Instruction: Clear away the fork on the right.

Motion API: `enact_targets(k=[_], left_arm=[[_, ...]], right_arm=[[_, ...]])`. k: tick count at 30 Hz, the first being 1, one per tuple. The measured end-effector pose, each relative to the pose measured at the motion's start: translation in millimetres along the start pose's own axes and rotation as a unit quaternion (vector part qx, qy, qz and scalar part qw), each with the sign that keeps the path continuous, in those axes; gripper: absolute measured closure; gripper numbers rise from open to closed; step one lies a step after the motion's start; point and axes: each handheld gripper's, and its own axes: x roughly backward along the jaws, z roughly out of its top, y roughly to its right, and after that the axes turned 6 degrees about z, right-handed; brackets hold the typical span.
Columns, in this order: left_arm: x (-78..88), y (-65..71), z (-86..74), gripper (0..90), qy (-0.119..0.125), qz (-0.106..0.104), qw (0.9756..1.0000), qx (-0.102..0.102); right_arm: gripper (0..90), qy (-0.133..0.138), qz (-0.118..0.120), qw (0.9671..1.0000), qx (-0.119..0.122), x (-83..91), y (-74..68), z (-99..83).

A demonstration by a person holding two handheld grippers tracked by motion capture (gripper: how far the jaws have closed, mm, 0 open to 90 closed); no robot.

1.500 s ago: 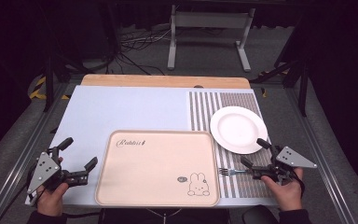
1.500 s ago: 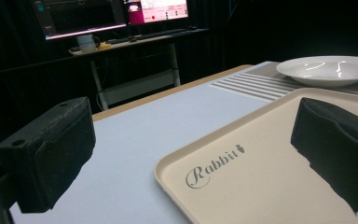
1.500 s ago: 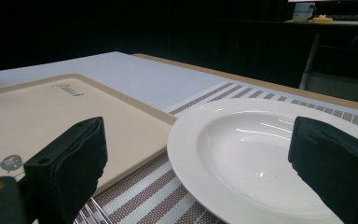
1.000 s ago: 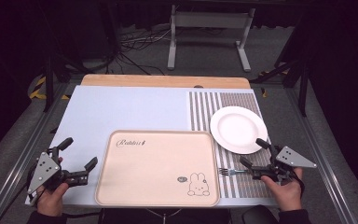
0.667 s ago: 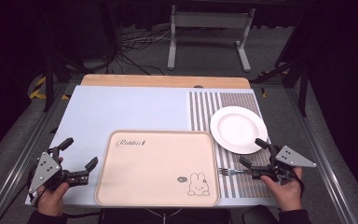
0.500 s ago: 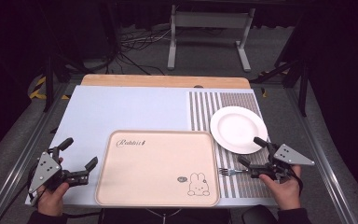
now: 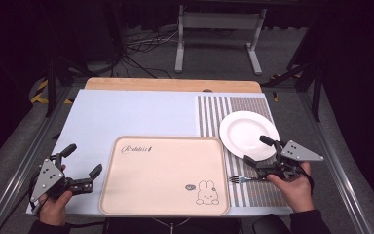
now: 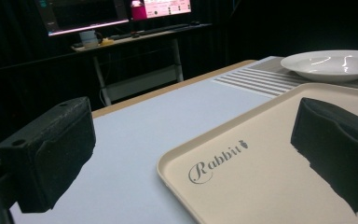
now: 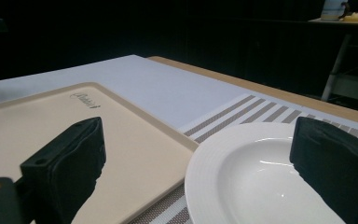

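R gripper (image 7: pixel 257 155) sits at the table's near-right edge, jaws spread wide w/ nothing between them. In the right gripper view its two black pads frame the near rim of the white plate (image 9: pixel 261 177), so the plate lies straight ahead, just beyond the tips, approx 11 o'clock from the hand in the high view. That's the relation the next move likely turns on: the plate (image 7: pixel 249 133) is just beside the R gripper and well apart from the L one, so the R hand looks the one to take it.

A fork (image 7: pixel 241 179) lies on the striped mat (image 7: pixel 233 109), just under and nearer than the R jaws, at approx 8 o'clock from them. Its long axis runs 3-to-9, tines toward the tray (image 7: pixel 164 175). Can't tell if the jaw touches the handle end.

L gripper (image 7: pixel 82 168) rests at the near-left corner, jaws also spread and empty. The tray's left edge is just beside it at 3 o'clock. In the left gripper view one pad hangs over the tray (image 8: pixel 261 154) near the "Rabbit" lettering, the other over the pale table cover (image 8: pixel 135 121).

Farther off: the plate rests on the mat at approx 1 o'clock from the tray, apart from its far-right corner. Beyond, a wooden table edge (image 7: pixel 173 84) at 12.
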Motion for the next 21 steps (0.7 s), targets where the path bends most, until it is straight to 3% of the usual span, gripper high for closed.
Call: enact_targets(k=[5,8,11,12,16,18,21], left_arm=[[0.0,0.0,0.0,0.4,0.0,0.0,1.0,0.0],[0.1,0.3,0.1,0.4,0.0,0.0,1.0,0.0],[0.0,0.4,0.2,0.4,0.0,0.0,1.0,-0.001],[0.0,0.4,0.2,0.4,0.0,0.0,1.0,-0.001],[-0.1,0.5,0.2,0.4,-0.001,0.0,1.0,-0.001],[-0.1,0.5,0.2,0.4,-0.001,0.0,1.0,-0.001],[0.0,0.6,0.5,0.4,-0.001,0.001,1.0,-0.002]], right_arm=[[5.0,-0.035,0.011,0.9993,0.013,-3.6,1.4,7.6],[8.6,-0.067,0.019,0.9969,0.037,-4.2,2.4,13.9],[11.9,-0.104,0.03,0.9924,0.057,-4.4,3.7,22.1],[11.9,-0.104,0.03,0.9924,0.057,-4.4,3.7,22.1],[15.4,-0.151,0.048,0.9841,0.081,-5.1,4.7,31.4],[18.0,-0.181,0.06,0.9773,0.093,-6.4,4.7,34.4],[19.0,-0.227,0.068,0.9639,0.121,-8.2,5.7,38.0]])
